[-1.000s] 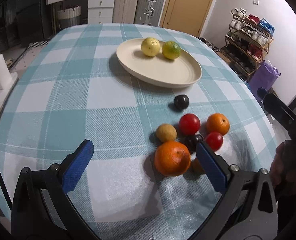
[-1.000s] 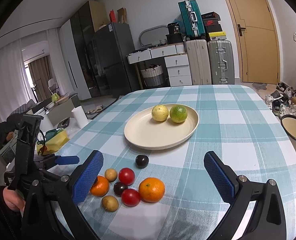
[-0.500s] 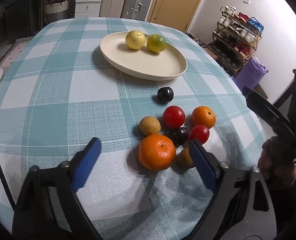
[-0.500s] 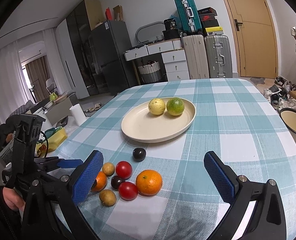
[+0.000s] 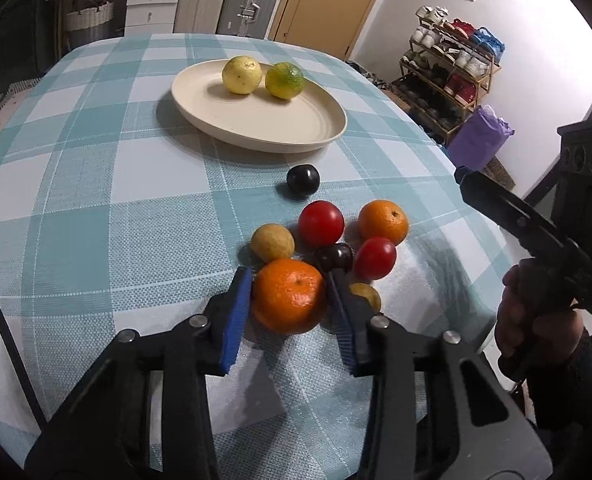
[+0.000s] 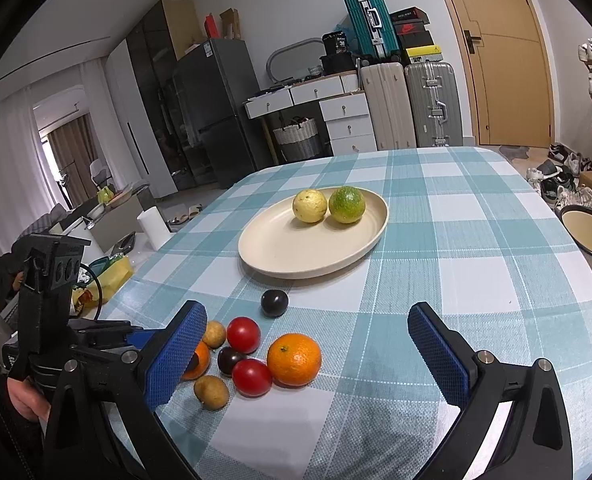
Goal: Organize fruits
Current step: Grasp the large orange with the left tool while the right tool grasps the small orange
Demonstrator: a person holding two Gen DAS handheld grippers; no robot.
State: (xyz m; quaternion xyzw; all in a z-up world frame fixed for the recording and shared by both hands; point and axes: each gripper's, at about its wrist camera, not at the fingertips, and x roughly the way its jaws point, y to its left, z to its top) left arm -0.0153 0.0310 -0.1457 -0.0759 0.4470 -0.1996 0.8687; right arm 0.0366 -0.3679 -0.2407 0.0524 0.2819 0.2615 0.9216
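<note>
My left gripper is shut on a large orange that rests on the checked tablecloth. Around it lie a yellow-brown fruit, two red tomatoes, a smaller orange, a dark plum and a small brown fruit. Another dark plum lies apart, nearer the cream plate, which holds a yellow lemon and a green citrus. My right gripper is open and empty, above the table, with the fruit cluster below it.
The table's right edge falls off near a shoe rack and a purple bag. A cream enamel pot stands beyond the table's right edge in the right wrist view. A paper roll and clutter sit off the left side.
My left gripper moved forward and down over the large orange and its jaws closed onto it. The right gripper stayed open and shifted only slightly.
</note>
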